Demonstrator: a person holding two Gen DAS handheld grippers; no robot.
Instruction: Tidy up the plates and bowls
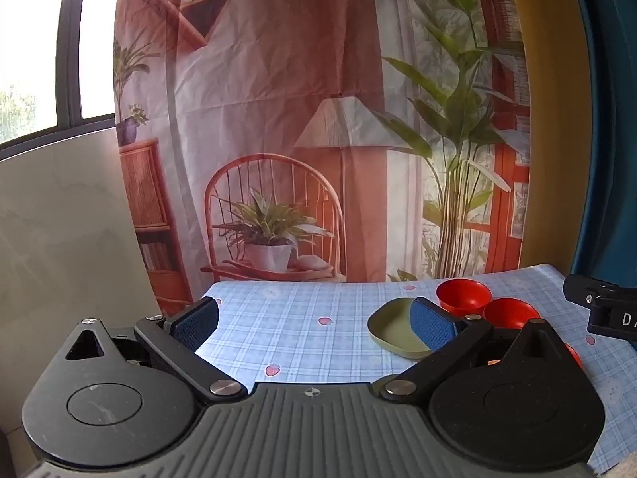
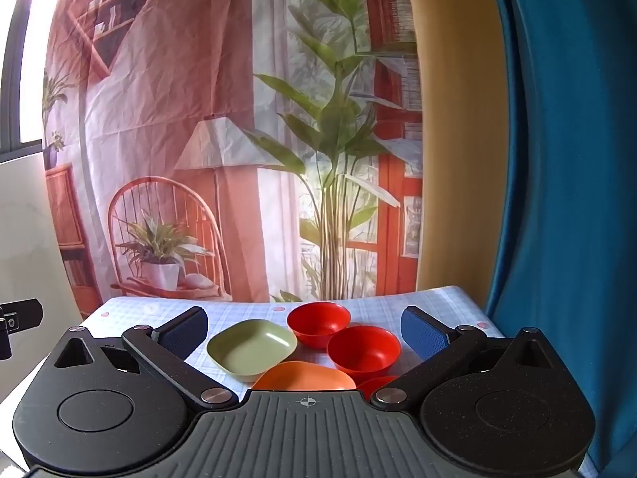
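Right claw [image 2: 304, 328] (spread wide) above green plate [image 2: 252, 347], red bowls [image 2: 318, 323] beside.

A printed fabric backdrop [image 1: 302, 119] hangs directly ahead of the tool, showing a wicker chair, potted plants, a lamp and bookshelves. A window [image 1: 47, 47] stands ahead and to the left, admitting bright daylight. Below it runs a pale wall [image 1: 59, 219]. A blue curtain [image 2: 565, 159] hangs on the right. The table [image 1: 302, 318] below and ahead carries a blue checked cloth.
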